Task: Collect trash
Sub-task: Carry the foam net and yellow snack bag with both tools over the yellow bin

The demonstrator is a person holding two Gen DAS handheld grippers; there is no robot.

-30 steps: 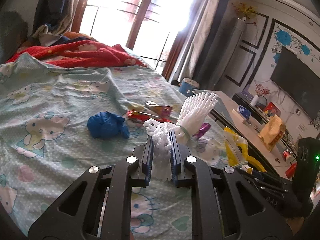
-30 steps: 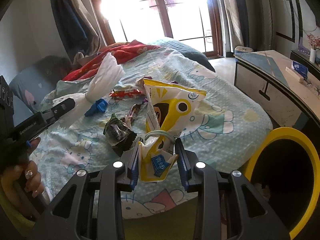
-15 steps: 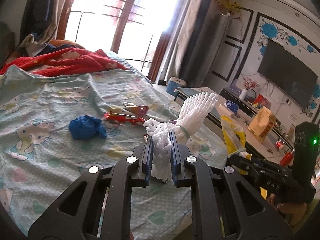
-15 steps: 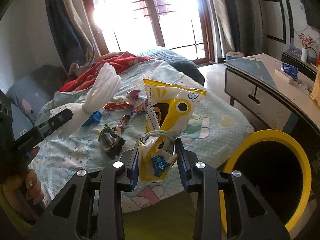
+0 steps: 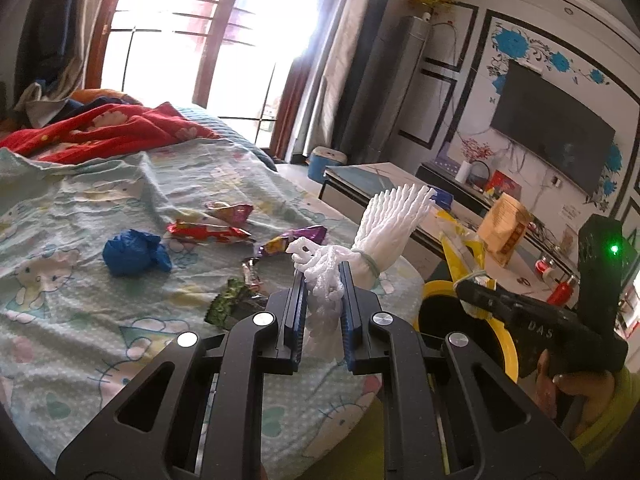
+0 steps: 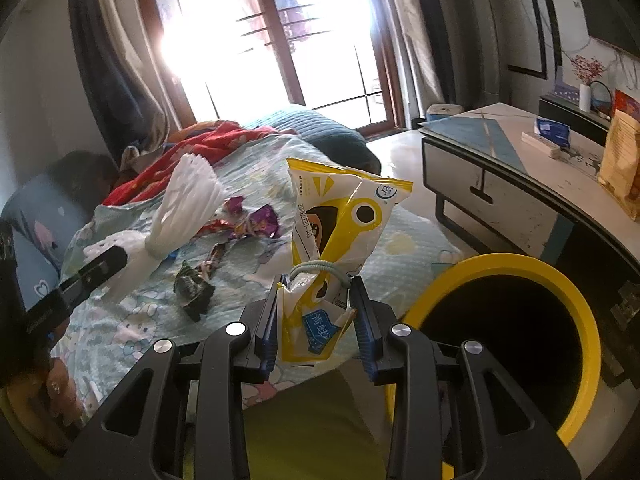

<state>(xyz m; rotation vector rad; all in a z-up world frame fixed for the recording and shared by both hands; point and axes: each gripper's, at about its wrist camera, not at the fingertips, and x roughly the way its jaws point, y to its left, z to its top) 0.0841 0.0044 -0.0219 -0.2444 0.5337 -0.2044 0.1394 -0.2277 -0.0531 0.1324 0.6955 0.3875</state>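
1. We are mid-carry: each claw has a piece of trash lifted clear of the bed (image 5: 80, 320) with its cartoon-print sheet, at the bin side of the bed.
2. Our left claw (image 5: 323, 292) is pinched nearly closed on a white foam net sleeve tied with a rubber band (image 5: 384, 236), whose fanned end sticks up and to the right.
3. Our right claw (image 6: 318, 312) is clamped at a moderate gap on a crumpled yellow snack bag bound with an elastic band (image 6: 340, 216), standing upright between the pads.
4. The round yellow-rimmed bin with a dark inside (image 6: 520, 268) stands on the floor just right of the right claw, near the bed's edge; the bag is not yet over its mouth.
5. We judge that the next move calls for bringing each claw over the opening and only then spreading it, so the light pieces fall inside.
6. A blue crumpled wad (image 5: 134, 254), red, purple and dark wrappers (image 5: 208, 232) remain on the bed for later trips.
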